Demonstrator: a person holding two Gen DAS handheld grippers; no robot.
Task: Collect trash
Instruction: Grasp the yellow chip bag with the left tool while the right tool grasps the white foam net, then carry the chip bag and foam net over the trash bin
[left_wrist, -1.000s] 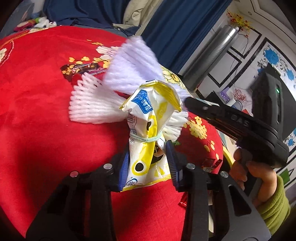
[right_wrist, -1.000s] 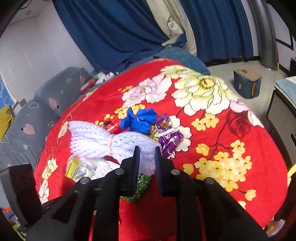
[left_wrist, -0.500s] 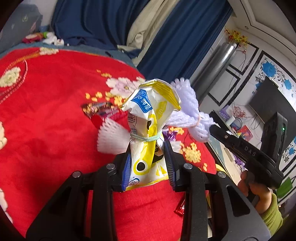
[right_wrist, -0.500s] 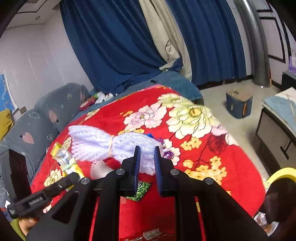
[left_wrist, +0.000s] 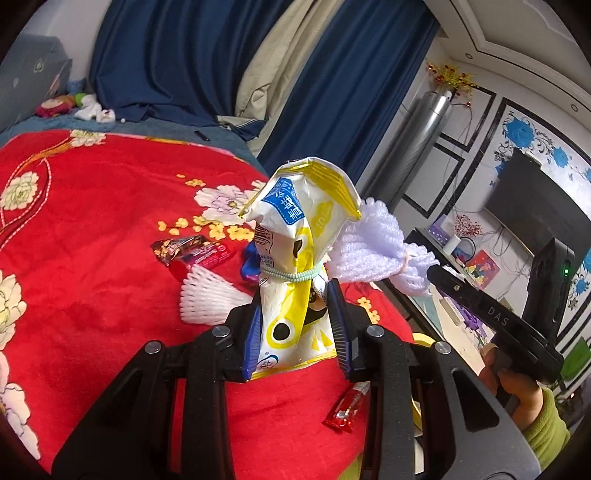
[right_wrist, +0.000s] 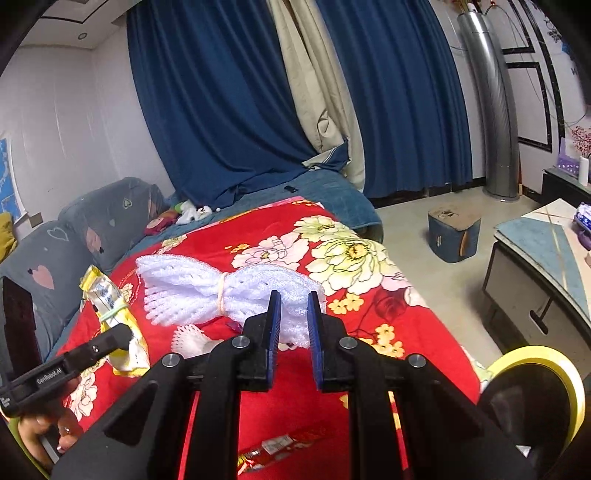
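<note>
The left gripper (left_wrist: 295, 325) is squeezing a tied yellow snack bag (left_wrist: 295, 280), and the right gripper (right_wrist: 293, 332) is squeezing a white foam net bundle (right_wrist: 236, 291) above the red blanket (right_wrist: 369, 295).

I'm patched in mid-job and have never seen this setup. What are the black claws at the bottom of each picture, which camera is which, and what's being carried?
No robot here: a person holds a two-finger gripper in each hand, each with a camera looking along its fingers. In the left-wrist view, the left gripper is shut on a yellow-and-white snack bag tied with a band. In the right-wrist view, the right gripper is shut on a bundle of white foam netting. Below lies a red flowered blanket with a small foam net and red wrappers. A yellow-rimmed bin sits at the right.
</note>
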